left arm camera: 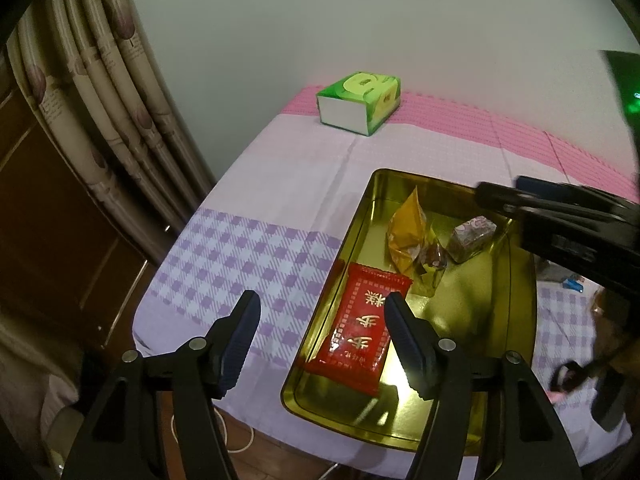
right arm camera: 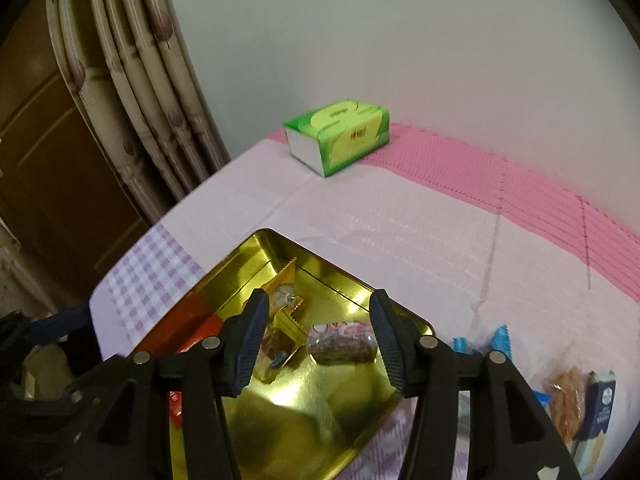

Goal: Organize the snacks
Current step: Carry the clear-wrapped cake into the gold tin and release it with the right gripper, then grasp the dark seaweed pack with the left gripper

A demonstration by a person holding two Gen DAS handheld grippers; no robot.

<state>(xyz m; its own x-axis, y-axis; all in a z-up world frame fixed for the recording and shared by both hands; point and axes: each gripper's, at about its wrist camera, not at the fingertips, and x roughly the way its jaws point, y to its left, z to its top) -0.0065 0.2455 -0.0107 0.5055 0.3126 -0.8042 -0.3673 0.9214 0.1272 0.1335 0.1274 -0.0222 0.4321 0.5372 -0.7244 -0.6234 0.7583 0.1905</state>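
A shiny gold tin tray (left arm camera: 516, 360) (right arm camera: 304, 412) lies on the checked tablecloth. In it lie a red packet (left arm camera: 358, 328) (right arm camera: 180, 328), a yellow packet (left arm camera: 408, 236) (right arm camera: 286, 292), a small dark wrapped candy (left arm camera: 434, 258) (right arm camera: 276, 346) and a brown wrapped cake (left arm camera: 472, 238) (right arm camera: 344, 344). My left gripper (left arm camera: 320, 314) is open and empty over the tray's left edge, above the red packet. My right gripper (right arm camera: 318, 314) is open and empty just above the brown cake; it also shows in the left wrist view (left arm camera: 560, 216).
A green tissue box (left arm camera: 358, 102) (right arm camera: 338, 140) stands at the table's far side by the wall. Loose snacks lie right of the tray: blue packets (right arm camera: 500, 340), an orange-brown snack (right arm camera: 568, 404), a dark blue pack (right arm camera: 602, 404). Curtains (left arm camera: 112, 92) hang left, beyond the table edge.
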